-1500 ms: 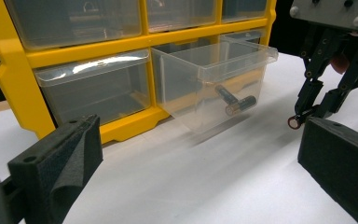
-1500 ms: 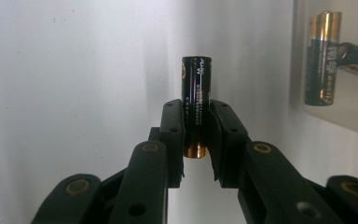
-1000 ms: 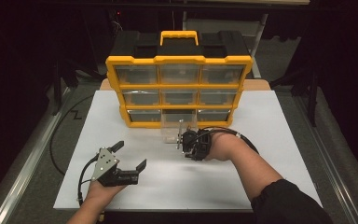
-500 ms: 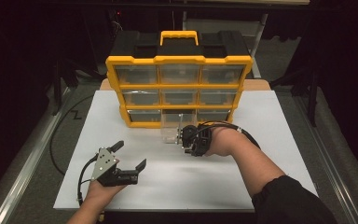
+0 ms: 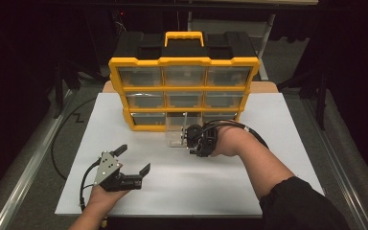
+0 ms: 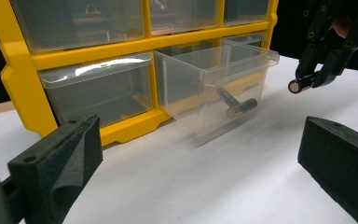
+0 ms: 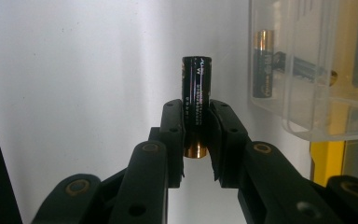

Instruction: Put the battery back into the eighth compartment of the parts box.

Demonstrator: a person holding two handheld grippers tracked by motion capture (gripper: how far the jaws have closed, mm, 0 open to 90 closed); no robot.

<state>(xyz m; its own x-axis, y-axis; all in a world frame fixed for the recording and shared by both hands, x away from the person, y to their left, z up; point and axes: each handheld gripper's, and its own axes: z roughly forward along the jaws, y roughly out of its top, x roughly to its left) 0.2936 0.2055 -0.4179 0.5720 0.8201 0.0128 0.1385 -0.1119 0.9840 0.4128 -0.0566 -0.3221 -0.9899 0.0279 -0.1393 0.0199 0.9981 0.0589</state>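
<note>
The right hand-held gripper (image 7: 196, 135) clamps a battery (image 7: 196, 100) just off the surface (image 5: 278, 124), beside the pulled-out clear drawer (image 6: 219, 88) at 6 o'clock of the organizer (image 5: 184, 86), while the left hand-held gripper (image 5: 133, 163) rests wide open at 7 o'clock, holding nothing.

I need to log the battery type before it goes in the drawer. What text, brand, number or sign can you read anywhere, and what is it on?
Nothing legible.
Battery clamped in the right hand-held gripper: a line of fine print runs along its black casing, too small and blurred to read.
Batteries in the pulled-out clear drawer: no readable marking.
Yellow organizer: no label visible.
</note>
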